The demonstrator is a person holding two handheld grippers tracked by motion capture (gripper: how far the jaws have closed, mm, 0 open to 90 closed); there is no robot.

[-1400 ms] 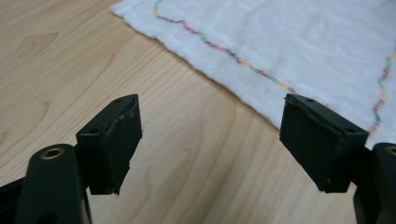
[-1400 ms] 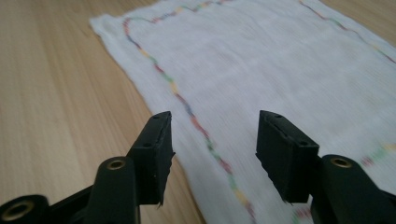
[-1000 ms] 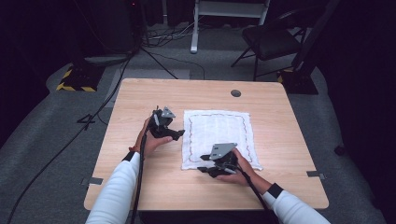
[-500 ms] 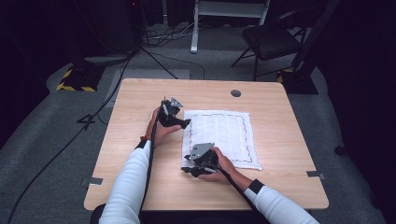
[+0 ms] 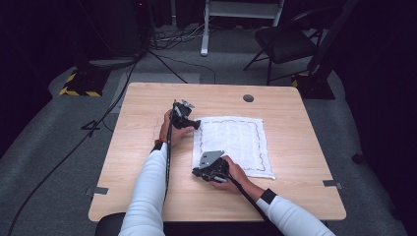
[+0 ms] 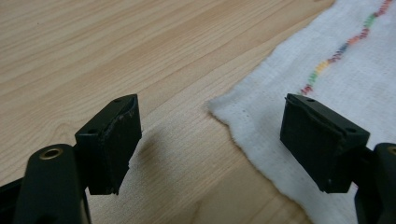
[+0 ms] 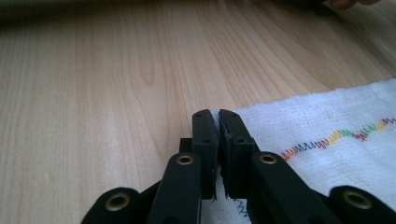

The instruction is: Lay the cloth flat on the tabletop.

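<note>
White cloth [image 5: 235, 145] lies flat at mid-frame on the table [image 5: 147, 196], bare wood all round it, its lower-left corner pinched in the just-closed jaws of the right gripper [image 5: 196, 173], while the left gripper [image 5: 195, 125] hangs wide open and empty over the upper-left corner.

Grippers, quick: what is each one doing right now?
Left gripper: open, fingers astride a corner of the white cloth, not gripping.
Right gripper: just closed, pinching the cloth's near corner.
</note>
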